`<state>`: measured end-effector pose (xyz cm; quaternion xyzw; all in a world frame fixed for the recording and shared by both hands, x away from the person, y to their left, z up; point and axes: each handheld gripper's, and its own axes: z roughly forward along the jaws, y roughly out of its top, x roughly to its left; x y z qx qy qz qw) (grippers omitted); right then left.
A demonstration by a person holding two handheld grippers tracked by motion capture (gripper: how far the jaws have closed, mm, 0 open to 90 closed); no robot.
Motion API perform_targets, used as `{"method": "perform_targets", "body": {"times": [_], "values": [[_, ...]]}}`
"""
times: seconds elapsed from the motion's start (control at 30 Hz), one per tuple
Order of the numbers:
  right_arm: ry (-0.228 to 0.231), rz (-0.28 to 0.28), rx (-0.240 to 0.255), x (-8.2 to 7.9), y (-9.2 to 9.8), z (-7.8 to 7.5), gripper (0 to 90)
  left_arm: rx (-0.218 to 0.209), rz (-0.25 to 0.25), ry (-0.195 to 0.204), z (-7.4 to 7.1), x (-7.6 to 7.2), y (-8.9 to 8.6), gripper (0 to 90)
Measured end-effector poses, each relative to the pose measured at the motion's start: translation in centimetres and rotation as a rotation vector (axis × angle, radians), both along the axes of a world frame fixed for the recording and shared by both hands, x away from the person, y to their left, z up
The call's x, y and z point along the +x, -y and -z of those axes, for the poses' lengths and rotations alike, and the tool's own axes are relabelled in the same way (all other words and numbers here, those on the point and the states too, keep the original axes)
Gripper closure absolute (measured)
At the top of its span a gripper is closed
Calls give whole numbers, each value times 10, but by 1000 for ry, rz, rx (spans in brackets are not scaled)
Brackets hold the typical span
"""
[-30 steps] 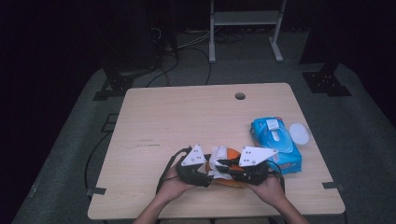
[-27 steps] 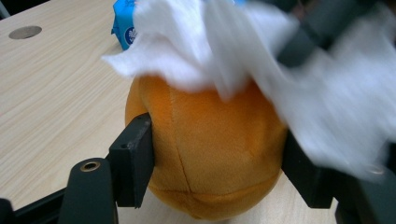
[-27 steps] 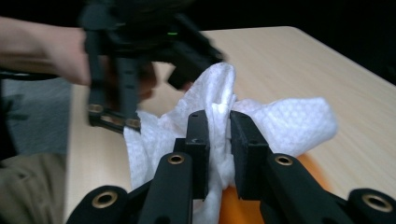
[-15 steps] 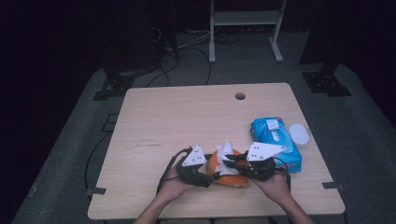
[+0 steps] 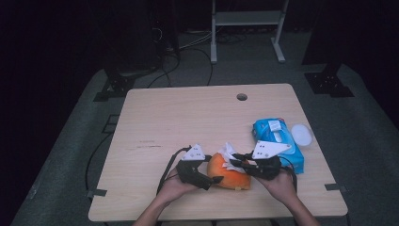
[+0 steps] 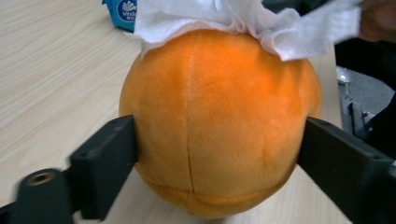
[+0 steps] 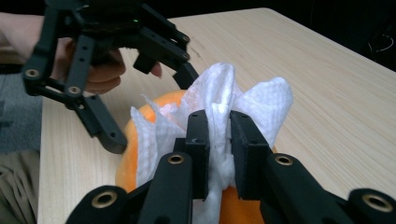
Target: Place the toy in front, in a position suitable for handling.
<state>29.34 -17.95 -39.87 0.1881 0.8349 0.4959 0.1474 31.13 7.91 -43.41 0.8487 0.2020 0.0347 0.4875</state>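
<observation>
An orange plush ball (image 5: 226, 173) lies near the table's front edge with a white tissue (image 5: 230, 155) draped over its top. My left gripper (image 5: 214, 169) comes in from the left. In the left gripper view its jaws stand on either side of the ball (image 6: 219, 116) and touch its flanks; they have just been opening with the ball between them. My right gripper (image 5: 236, 161) comes in from the right. In the right gripper view it (image 7: 219, 140) is shut on a bunched fold of the tissue (image 7: 261, 100) above the ball (image 7: 128, 163).
A blue pack of wipes (image 5: 277, 141) lies just right of the hands, with a white round lid (image 5: 301, 134) beside it. The wooden table (image 5: 188, 117) has a small hole (image 5: 242, 97) near its far edge. Dark floor, cables and stands surround the table.
The right gripper has shifted a little to the right and away with the tissue pinched in it. The left gripper's jaws stand wider around the ball.
</observation>
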Motion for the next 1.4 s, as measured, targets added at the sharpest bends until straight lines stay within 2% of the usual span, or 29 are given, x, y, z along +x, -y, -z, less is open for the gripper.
{"method": "perform_targets", "body": {"times": [0.07, 0.13, 0.17, 0.2, 0.23, 0.27, 0.33, 0.4, 0.47, 0.5, 0.53, 0.6, 0.63, 0.67, 0.7, 0.8, 0.83, 0.87, 0.93, 1.07, 1.17, 1.23, 1.4], "values": [[7, -8, -14, -3, -5, 0, 774, 12, -2, 13, 0, -2, -1, 206], [8, -25, -10, -6, -11, 0, 774, 41, 25, 75, -3, -7, 0, 241], [-2, -49, 4, -8, -15, -1, 774, 41, 25, 75, -3, -7, 0, 257], [-2, -49, 4, -8, -15, -1, 774, 39, 36, 89, -3, -8, 1, 257], [-13, -89, 21, -11, -21, -1, 774, 63, 62, 132, -5, -11, 4, 271], [-3, -93, 6, -13, -24, -1, 774, 74, 66, 142, -5, -12, 4, 271], [15, -85, -10, -13, -25, -3, 775, 59, 65, 130, -4, -11, 2, 270], [11, -54, 2, -9, -19, -5, 774, 57, 63, 116, -3, -9, 1, 257], [13, -15, -5, -4, -10, -4, 774, 51, 56, 108, -3, -8, 0, 197], [13, -15, -5, -4, -10, -4, 774, 39, 48, 87, -4, -7, 0, 197], [-11, -4, 19, 0, -4, -2, 775, 14, 40, 46, -4, -5, 1, 136], [-6, -12, 11, -2, -7, -2, 775, 15, 38, 39, -2, -5, 2, 141], [-1, -18, 1, -4, -10, -2, 775, 29, 42, 58, -2, -6, 2, 177], [-1, -18, 1, -4, -10, -2, 775, 29, 42, 58, -2, -6, 2, 212], [7, -39, -9, -8, -18, -1, 774, 36, 48, 86, -3, -9, 2, 235], [-4, -78, 1, -13, -29, -2, 775, 62, 76, 154, -7, -15, 7, 269], [3, -88, -9, -15, -34, -2, 775, 62, 76, 154, -7, -15, 7, 271], [17, -93, -26, -16, -37, -2, 775, 77, 85, 180, -7, -18, 9, 271], [26, -93, -37, -16, -37, -3, 775, 70, 87, 176, -7, -17, 7, 271], [9, -27, -15, -5, -17, -6, 776, 60, 85, 155, -4, -13, 4, 265], [-13, 6, -4, 0, -5, -3, 776, 47, 70, 115, -4, -10, 4, 181], [-12, 7, 1, 0, -4, -2, 775, 30, 61, 74, -5, -9, 6, 121], [-4, -1, -20, -5, -14, -1, 776, 34, 57, 64, -3, -9, 6, 128]]}}
